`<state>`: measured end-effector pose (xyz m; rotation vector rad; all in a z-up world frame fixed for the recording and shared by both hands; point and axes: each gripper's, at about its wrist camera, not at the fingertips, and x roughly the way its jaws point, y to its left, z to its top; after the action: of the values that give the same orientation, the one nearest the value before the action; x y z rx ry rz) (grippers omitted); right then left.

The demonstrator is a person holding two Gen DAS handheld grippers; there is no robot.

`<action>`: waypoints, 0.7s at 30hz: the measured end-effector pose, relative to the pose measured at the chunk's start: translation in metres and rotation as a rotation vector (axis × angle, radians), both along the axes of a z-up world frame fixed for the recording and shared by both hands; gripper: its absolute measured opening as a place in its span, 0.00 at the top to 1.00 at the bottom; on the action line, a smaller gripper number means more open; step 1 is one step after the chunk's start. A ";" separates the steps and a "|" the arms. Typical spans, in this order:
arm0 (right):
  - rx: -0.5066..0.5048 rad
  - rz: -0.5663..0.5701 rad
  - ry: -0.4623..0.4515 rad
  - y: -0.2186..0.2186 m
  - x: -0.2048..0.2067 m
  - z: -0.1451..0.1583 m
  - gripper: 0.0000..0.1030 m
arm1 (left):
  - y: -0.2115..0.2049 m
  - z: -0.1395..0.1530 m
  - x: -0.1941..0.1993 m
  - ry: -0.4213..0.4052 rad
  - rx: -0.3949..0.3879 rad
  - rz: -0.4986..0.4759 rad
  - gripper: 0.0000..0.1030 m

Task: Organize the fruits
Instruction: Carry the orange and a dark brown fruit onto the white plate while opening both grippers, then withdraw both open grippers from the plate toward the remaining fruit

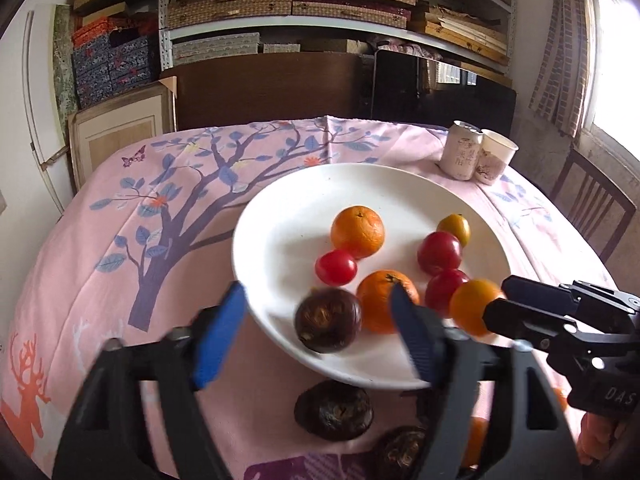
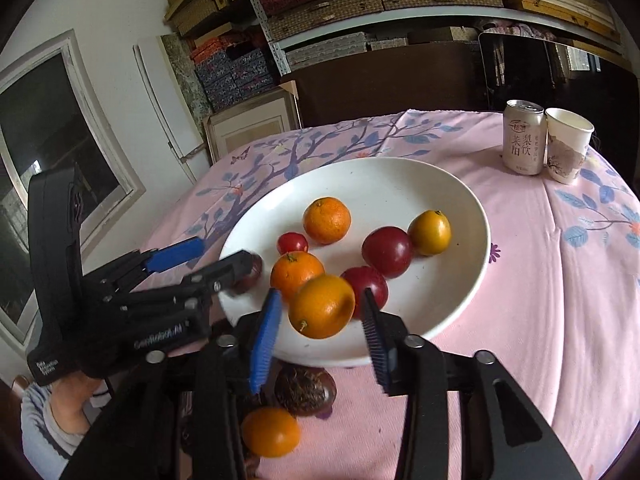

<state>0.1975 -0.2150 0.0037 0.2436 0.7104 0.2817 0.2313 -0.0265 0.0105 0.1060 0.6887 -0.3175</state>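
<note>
A white plate [image 1: 280,236] [image 2: 400,184] on the pink cloth holds two oranges, several red fruits, a yellow fruit and a dark brown fruit [image 1: 328,320]. My left gripper [image 1: 316,334] [image 2: 224,254] is open wide, its blue pads on either side of that brown fruit at the plate's near rim, not touching it. My right gripper [image 2: 320,336] [image 1: 500,300] is open over the near rim. An orange-yellow fruit [image 2: 322,306] [image 1: 476,306] sits between its pads with a small gap on each side. Loose on the cloth lie brown fruits [image 1: 334,410] [image 2: 306,388] and an orange one [image 2: 270,432].
A drink can [image 2: 524,140] and a paper cup [image 2: 566,148] stand at the table's far right. A wooden chair [image 1: 592,208] stands beside the right edge. Shelves of boxes fill the wall behind. A person's hand and sleeve [image 2: 48,420] show at lower left.
</note>
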 end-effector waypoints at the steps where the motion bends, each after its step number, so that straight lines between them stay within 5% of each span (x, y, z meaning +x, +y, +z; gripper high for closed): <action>1: -0.011 -0.007 0.017 -0.001 0.002 -0.004 0.43 | 0.001 -0.003 -0.001 -0.019 0.012 0.001 0.08; 3: -0.021 -0.003 0.005 -0.006 0.000 -0.003 0.43 | 0.004 -0.006 0.001 -0.009 0.041 0.017 0.08; 9: 0.040 -0.064 -0.009 -0.029 -0.020 -0.003 0.33 | 0.024 -0.009 -0.008 0.039 -0.044 0.026 0.05; 21: 0.142 -0.205 0.029 -0.073 -0.048 -0.017 0.19 | 0.020 -0.029 -0.042 0.062 0.083 -0.015 0.05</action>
<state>0.1497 -0.2884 -0.0135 0.4533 0.6884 0.1328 0.1894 -0.0064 -0.0185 0.1813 0.7628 -0.3071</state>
